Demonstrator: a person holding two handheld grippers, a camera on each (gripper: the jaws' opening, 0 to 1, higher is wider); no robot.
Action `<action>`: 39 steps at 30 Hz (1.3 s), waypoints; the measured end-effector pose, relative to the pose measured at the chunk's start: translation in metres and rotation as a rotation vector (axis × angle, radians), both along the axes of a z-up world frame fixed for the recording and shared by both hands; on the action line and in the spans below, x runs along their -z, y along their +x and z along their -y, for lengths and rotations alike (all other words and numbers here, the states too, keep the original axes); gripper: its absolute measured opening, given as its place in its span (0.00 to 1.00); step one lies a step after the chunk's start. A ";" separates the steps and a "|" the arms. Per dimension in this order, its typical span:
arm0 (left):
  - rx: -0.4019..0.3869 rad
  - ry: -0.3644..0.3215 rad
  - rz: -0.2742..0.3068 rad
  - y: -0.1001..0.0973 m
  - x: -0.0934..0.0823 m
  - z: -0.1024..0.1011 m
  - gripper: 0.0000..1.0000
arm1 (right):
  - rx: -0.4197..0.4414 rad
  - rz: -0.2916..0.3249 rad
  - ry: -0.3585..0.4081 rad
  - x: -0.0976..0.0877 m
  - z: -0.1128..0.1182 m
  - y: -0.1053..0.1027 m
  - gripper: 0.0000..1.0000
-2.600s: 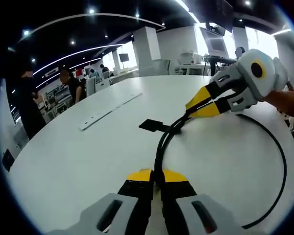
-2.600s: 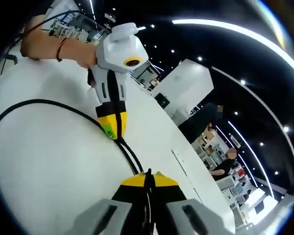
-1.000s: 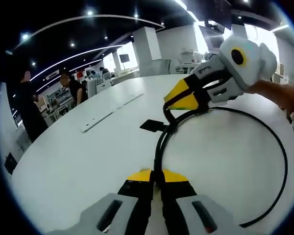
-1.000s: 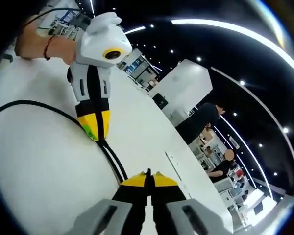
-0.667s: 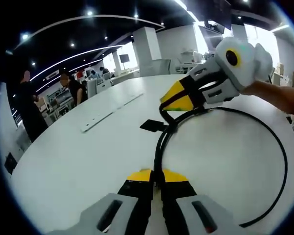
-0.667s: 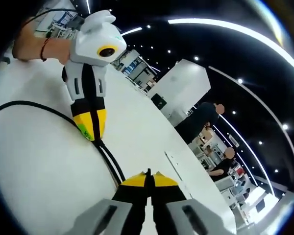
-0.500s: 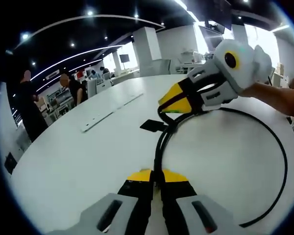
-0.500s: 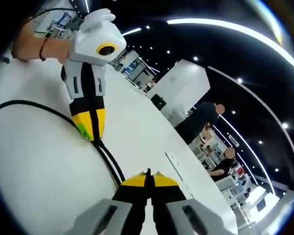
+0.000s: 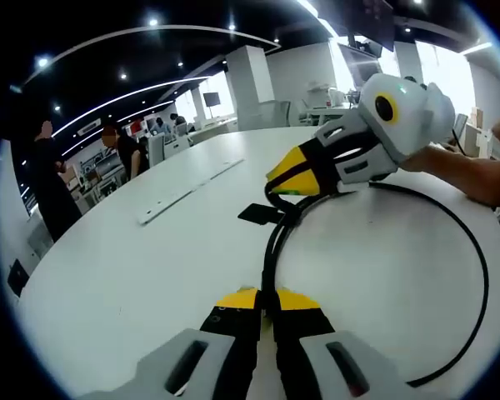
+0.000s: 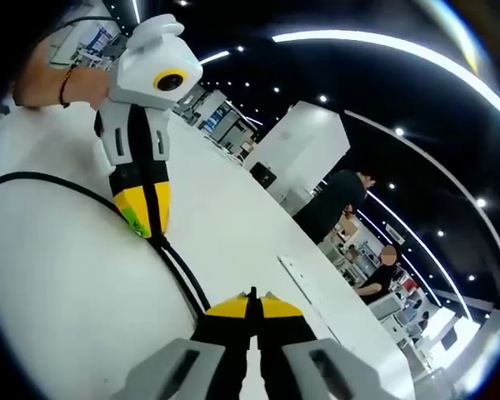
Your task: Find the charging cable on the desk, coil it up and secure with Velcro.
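1. Two grippers on one black charging cable (image 9: 482,275); left gripper (image 9: 265,297) sits at the near edge of the left gripper view, jaws pressed together on the doubled strands; the cable runs between the yellow tips.
2. Right gripper (image 9: 277,185) comes in from the right of that view, jaws closed on the same cable farther along, just beside the black Velcro strap (image 9: 259,214) lying flat on the white tabletop (image 9: 117,267).
3. Cable sweeps out in one wide loop to the right and near side, resting on the tabletop; loop is loose, not tightened.
4. Right gripper view: own jaws (image 10: 252,304) closed with the cable (image 10: 182,271) leading away to the other gripper's yellow tips (image 10: 142,218); cannot tell how firm that grip is.
5. Step, as I judge it: coiling in progress, first loop gathered at one crossing point; strap not yet wrapped.
6. Next move likely calls for drawing in more slack to shrink the loop, keeping one grip pinned; then folding the strap round the bundle; risk: strands springing apart if either grip loosens.
7. People stand far left in the background; long flat white strip (image 9: 187,190) lies on the far tabletop.
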State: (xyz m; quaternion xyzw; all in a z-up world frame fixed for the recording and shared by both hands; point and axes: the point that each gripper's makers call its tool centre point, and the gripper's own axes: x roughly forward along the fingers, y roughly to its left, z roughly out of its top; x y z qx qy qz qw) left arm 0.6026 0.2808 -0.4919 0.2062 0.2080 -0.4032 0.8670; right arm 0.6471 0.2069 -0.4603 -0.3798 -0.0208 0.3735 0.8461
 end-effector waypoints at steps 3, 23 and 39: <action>0.000 -0.001 0.000 0.000 0.000 0.000 0.07 | 0.000 -0.007 -0.001 0.005 0.000 0.002 0.05; 0.001 -0.004 0.000 0.000 0.000 0.001 0.07 | -0.003 -0.008 -0.002 0.011 -0.001 0.006 0.05; 0.003 -0.001 0.006 0.002 0.000 0.001 0.07 | 0.002 -0.010 -0.001 0.012 0.000 0.009 0.05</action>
